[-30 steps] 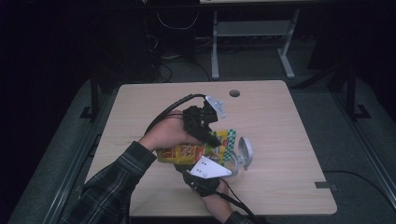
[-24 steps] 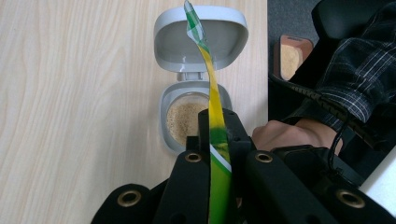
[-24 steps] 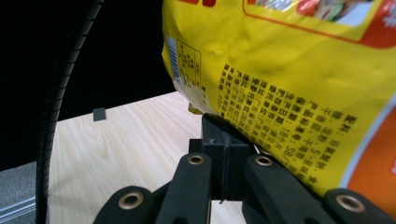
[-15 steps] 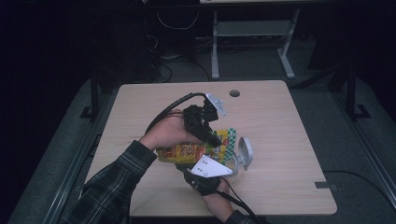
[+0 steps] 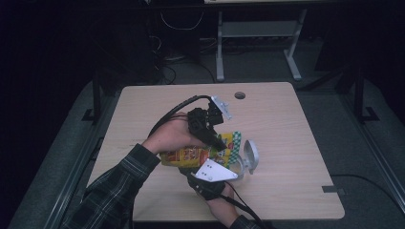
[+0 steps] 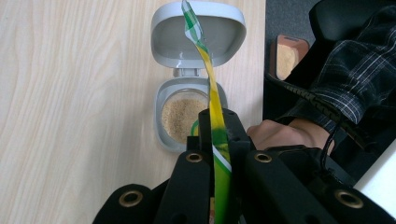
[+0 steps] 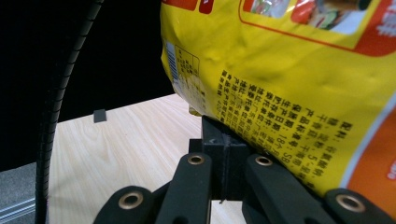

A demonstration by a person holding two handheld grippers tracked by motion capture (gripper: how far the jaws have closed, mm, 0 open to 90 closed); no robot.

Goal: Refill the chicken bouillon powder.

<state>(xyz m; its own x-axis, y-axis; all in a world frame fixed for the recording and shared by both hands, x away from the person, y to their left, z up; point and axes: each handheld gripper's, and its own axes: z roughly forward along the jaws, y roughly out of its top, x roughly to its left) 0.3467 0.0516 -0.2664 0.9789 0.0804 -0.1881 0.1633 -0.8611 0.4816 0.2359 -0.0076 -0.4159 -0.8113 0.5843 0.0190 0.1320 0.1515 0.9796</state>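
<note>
A yellow snack bag [image 5: 191,155] with red print and a green end lies level between my two grippers above the table. My left gripper [image 5: 220,142] is shut on its green top edge, and the left gripper view shows that edge [image 6: 208,79] side-on between the closed tips [image 6: 217,116]. Straight below stands a small grey container [image 6: 184,119] of tan grains, its flip lid [image 6: 198,37] open. My right gripper [image 5: 212,172] is under the bag, jaws shut [image 7: 219,133]. The bag [image 7: 289,70] lies over its right jaw, and I cannot tell whether the tips pinch it.
The wooden table [image 5: 286,119] has a round cable hole [image 5: 239,95] near its far edge. The container's lid [image 5: 250,155] stands open right of the bag. A grey metal frame [image 5: 258,38] stands on the dark floor behind the table. The right hand [image 6: 275,133] is close by the container.
</note>
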